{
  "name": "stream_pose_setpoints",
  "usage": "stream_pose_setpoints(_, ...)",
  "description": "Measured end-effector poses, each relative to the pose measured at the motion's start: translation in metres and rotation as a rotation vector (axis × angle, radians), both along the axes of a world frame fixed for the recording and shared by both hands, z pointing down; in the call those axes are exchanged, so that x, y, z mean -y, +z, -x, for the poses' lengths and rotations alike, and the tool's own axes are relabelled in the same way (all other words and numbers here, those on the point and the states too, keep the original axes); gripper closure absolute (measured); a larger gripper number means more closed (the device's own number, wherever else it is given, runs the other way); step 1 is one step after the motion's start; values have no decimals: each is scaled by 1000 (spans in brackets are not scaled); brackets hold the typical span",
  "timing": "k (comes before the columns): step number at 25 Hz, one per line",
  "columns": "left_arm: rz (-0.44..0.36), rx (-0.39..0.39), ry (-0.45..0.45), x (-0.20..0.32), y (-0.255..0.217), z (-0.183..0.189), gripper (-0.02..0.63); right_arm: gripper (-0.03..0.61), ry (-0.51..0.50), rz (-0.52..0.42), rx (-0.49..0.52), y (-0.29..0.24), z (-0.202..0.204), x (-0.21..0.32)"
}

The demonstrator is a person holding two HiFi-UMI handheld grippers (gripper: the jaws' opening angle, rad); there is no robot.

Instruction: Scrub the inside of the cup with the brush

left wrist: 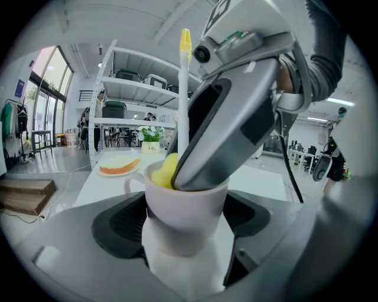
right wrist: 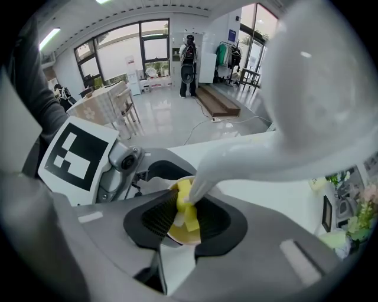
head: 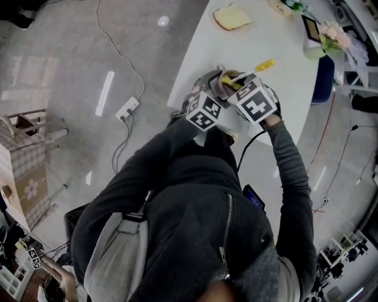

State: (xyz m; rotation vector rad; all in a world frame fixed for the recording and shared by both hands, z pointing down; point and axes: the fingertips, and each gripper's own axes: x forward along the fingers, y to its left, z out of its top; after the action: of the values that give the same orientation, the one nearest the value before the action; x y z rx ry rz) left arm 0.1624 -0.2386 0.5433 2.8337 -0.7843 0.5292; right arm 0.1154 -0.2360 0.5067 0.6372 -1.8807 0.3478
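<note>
A white cup [left wrist: 186, 206] sits upright between the jaws of my left gripper [left wrist: 186, 221], which is shut on its sides. The brush has a white handle [left wrist: 182, 100] with a yellow tip and a yellow sponge head [left wrist: 164, 171] down inside the cup. My right gripper [right wrist: 186, 223] is shut on the brush, its sponge head [right wrist: 186, 209] pressed into the cup mouth [right wrist: 177, 239]. In the head view both grippers meet over the table's near edge, left gripper [head: 205, 111] beside right gripper [head: 255, 101], with the cup [head: 217, 85] between them and the brush handle [head: 254, 69] sticking out.
The white table [head: 283, 65] carries a plate with toast [head: 232, 17] at its far side and a flower pot [head: 328, 38] at the right. A blue chair [head: 323, 79] stands beside the table. A power strip [head: 127, 108] and cables lie on the floor to the left.
</note>
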Motion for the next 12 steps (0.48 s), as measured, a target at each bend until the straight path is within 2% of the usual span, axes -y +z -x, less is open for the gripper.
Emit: stream_pose_setpoints(12,1,-1,-2,1,1,1,202,483,-23,-38,11,3,1,6)
